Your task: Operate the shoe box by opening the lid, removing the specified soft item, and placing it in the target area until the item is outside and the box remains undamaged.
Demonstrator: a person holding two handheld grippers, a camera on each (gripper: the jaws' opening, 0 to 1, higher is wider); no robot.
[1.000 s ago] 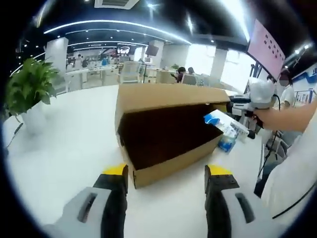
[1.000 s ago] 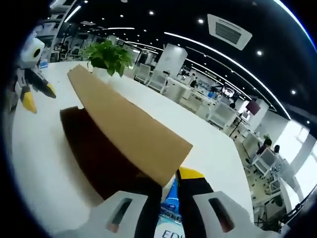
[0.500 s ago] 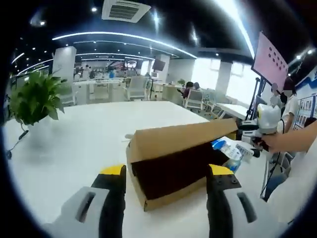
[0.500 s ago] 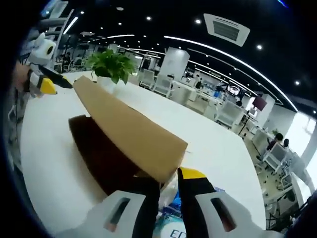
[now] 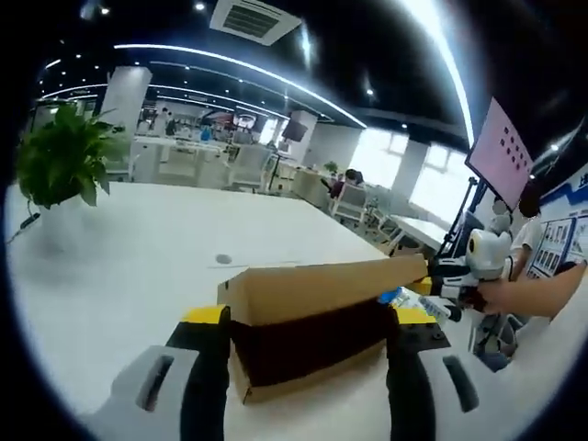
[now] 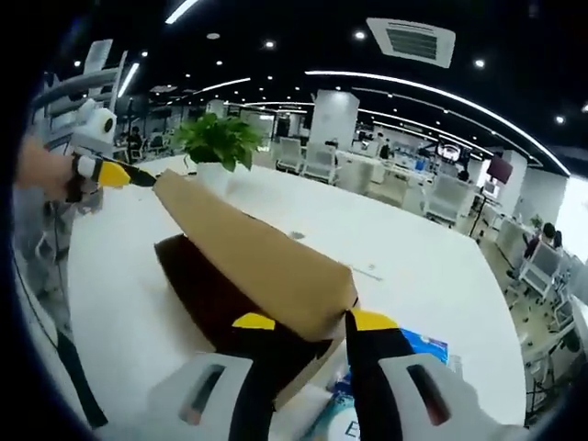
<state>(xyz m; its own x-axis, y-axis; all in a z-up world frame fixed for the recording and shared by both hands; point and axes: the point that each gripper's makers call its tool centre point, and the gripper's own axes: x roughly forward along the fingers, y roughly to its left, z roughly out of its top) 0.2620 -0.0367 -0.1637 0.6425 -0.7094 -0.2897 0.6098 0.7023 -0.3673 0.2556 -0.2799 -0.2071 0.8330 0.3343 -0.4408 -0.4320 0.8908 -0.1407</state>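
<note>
Shoe box (image 5: 308, 317) on the white counter (image 5: 138, 276), lid (image 6: 253, 253) raised. Right gripper (image 6: 303, 335), at 3 o'clock in the left gripper view, clamps the blue-and-white soft pack (image 6: 390, 354); left gripper (image 5: 308, 335) open. Best withdrawn level, clear of the lid edge.

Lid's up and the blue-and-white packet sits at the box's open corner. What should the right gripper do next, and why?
Probably draw the right gripper away from the cardboard box, carrying the blue-and-white packet out onto the white table. The packet lies at the open corner beneath the raised lid. Whether the jaws grip it is unclear, so confirm that first.
</note>
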